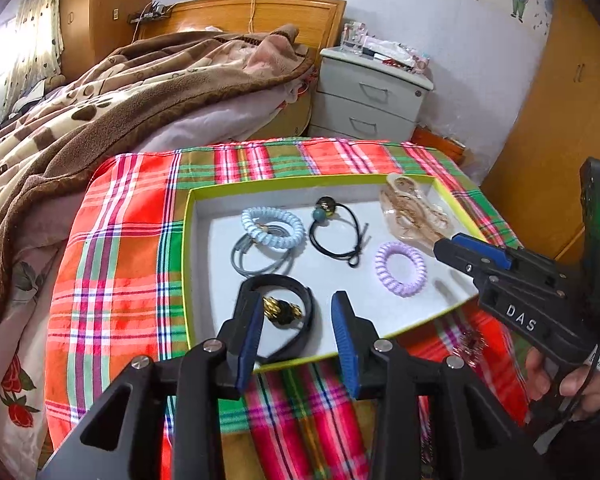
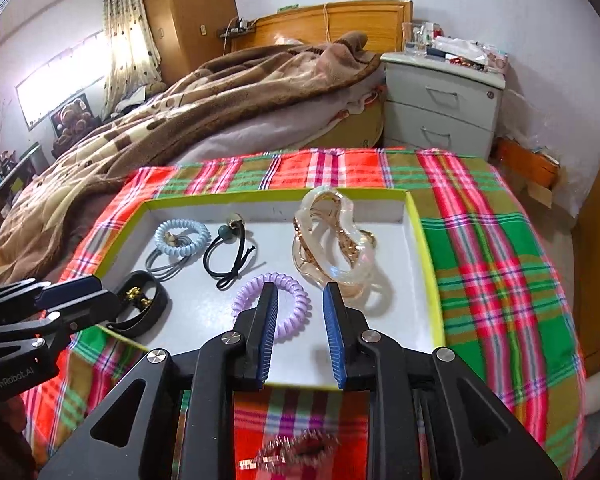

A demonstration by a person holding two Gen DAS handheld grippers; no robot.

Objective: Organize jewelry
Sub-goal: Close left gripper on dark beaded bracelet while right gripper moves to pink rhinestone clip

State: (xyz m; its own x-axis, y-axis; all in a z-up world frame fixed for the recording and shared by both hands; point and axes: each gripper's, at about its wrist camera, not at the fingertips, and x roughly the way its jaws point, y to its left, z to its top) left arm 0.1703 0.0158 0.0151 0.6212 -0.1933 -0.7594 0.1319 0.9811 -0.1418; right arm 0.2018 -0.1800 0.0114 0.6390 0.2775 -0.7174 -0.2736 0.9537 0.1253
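your left gripper [image 1: 296, 320] wide, empty, low centre over black band [image 1: 300, 300] in tray [image 1: 188, 264]. your right gripper [image 2: 300, 312] wide, empty, by purple coil tie [image 2: 290, 300].

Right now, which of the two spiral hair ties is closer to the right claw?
The purple spiral tie, lying right at the right claw tips. The blue spiral tie sits farther back left in the box, over a grey band.

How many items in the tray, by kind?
Spiral hair ties: 2 (light blue, purple)
Elastic hair ties: 2 (black with beads, grey)
Clear hair claw: 1
Black band with gold charms: 1
Total: 6
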